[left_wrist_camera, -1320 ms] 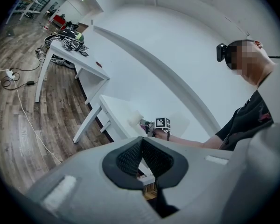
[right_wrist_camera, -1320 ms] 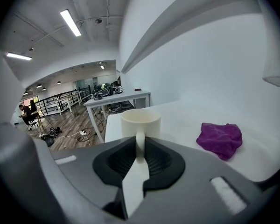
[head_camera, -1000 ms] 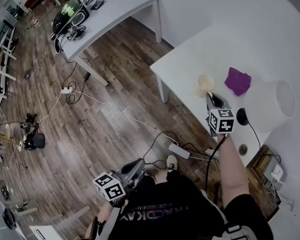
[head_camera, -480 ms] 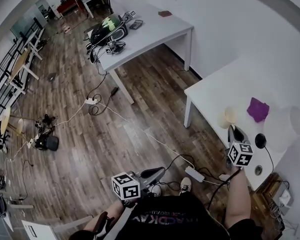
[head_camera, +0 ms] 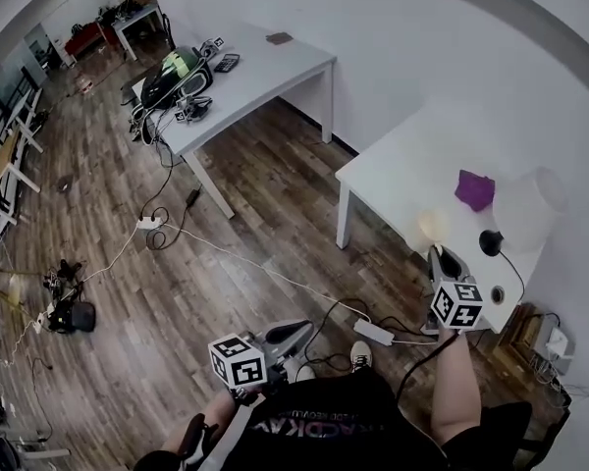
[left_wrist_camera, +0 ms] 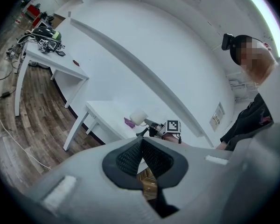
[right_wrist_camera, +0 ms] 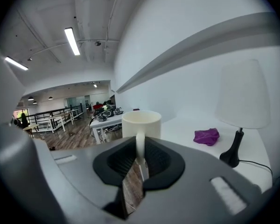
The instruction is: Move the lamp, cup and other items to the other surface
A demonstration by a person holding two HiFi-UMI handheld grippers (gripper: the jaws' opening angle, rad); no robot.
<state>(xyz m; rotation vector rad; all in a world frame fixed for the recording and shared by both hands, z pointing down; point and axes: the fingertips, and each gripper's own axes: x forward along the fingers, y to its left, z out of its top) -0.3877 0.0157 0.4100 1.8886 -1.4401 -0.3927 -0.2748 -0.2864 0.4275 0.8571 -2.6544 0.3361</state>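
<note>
The lamp (head_camera: 525, 202), by the white table's (head_camera: 398, 160) near edge toward the right corner, looks top-heavy with a flimsy shade, so take its dark stem. The cup (right_wrist_camera: 141, 123), left of it at that edge, seems light, rigid and breakable; the right gripper (right_wrist_camera: 139, 160) is clamped on its handle, and the left gripper (left_wrist_camera: 141, 143) is closed and empty. Across the wooden floor (head_camera: 245, 224), a second table (head_camera: 270, 72) likely awaits them.
</note>
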